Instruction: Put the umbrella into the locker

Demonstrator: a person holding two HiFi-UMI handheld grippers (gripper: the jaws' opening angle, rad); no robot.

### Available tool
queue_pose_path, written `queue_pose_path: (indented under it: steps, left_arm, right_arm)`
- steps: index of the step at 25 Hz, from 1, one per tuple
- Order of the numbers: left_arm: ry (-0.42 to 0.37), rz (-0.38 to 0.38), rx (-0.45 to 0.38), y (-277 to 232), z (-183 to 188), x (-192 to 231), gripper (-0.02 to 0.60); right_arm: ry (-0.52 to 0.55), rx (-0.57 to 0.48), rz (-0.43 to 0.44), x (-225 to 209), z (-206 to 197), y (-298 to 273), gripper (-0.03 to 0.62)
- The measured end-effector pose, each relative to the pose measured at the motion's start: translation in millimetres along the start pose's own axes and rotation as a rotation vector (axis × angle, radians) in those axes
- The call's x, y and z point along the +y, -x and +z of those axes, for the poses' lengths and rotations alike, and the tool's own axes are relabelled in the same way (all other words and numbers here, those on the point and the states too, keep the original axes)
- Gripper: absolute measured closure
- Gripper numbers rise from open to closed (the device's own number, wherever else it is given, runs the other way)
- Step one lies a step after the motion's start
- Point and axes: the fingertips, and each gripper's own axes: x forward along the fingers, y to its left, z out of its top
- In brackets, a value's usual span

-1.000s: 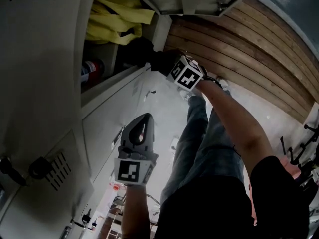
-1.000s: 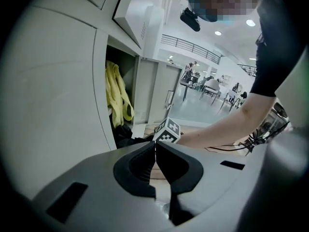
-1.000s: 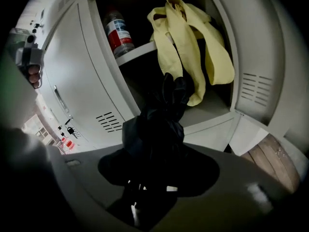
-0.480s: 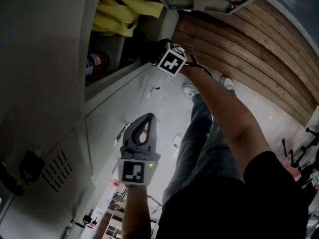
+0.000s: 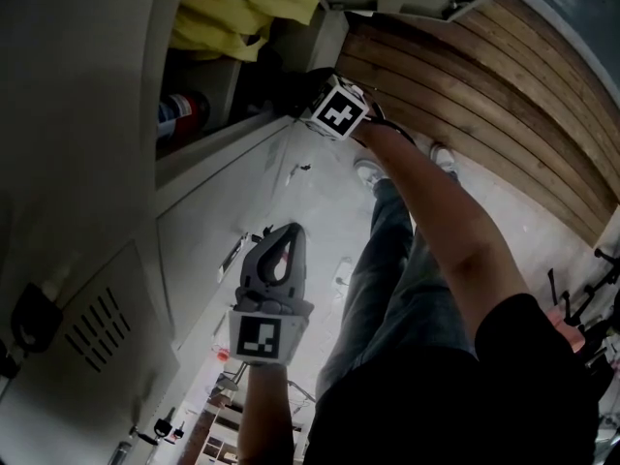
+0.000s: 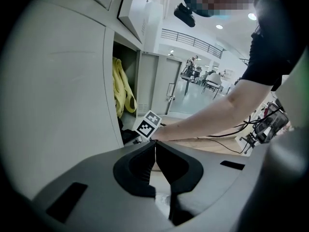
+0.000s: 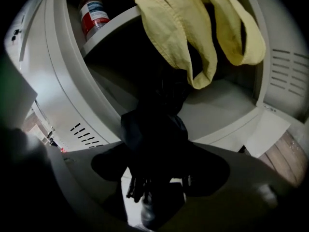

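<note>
Grey locker bank over a wooden plank floor (image 5: pixel 484 76), one compartment standing open.

Folded black umbrella (image 7: pixel 154 127): far end is inside the open locker (image 7: pixel 224 108), below the shelf (image 7: pixel 108 30) and under the hanging yellow garment (image 7: pixel 174 28). Near end still pokes out at the mouth, between the right gripper (image 7: pixel 157 153) jaws. Too dark in there to tell whether it rests on the compartment floor.

Right gripper jaws have just been opening. They stand apart now, with a sliver of light either side of the umbrella, so I read it as let go, not clamped.

Left gripper (image 5: pixel 289 232) hangs lower down in front of the closed locker doors, well apart from the action, jaws together on nothing.

Red-and-white can (image 7: pixel 92 14) sits on the shelf above, not involved.

Progress, my read: insertion is mostly done and the release is happening. Left to do: confirm the umbrella settles fully inside without sliding back out, then back the right gripper away from the opening.

Versus a second ago: the right gripper's marker cube (image 5: pixel 339 108) sits higher and closer to the locker mouth, so the arm (image 5: pixel 436 221) has pushed in. Left gripper is in about the same spot. Garment and can unchanged.
</note>
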Motion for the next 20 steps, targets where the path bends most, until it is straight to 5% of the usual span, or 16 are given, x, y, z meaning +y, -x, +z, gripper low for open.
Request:
queue_pose_path:
  steps: [3, 9, 14, 20]
  left_arm:
    - [0.002, -0.001, 0.000, 1.1, -0.9, -1.8, 0.569]
    - [0.014, -0.009, 0.000, 1.2, -3.9, -5.2, 0.569]
    - [0.016, -0.016, -0.007, 0.4, -5.2, -7.9, 0.569]
    - [0.012, -0.017, -0.008, -1.5, -0.5, -9.6, 0.569]
  right_arm:
    - [-0.086, 0.022, 0.022, -0.4, -20.0, 1.0, 0.185]
    - [-0.198, 0.011, 0.009, -7.0, -62.4, 14.0, 0.198]
    - [-0.244, -0.083, -0.063, -15.0, -76.0, 37.8, 0.353]
    - [-0.182, -0.124, -0.095, -10.6, -80.0, 51.6, 0.461]
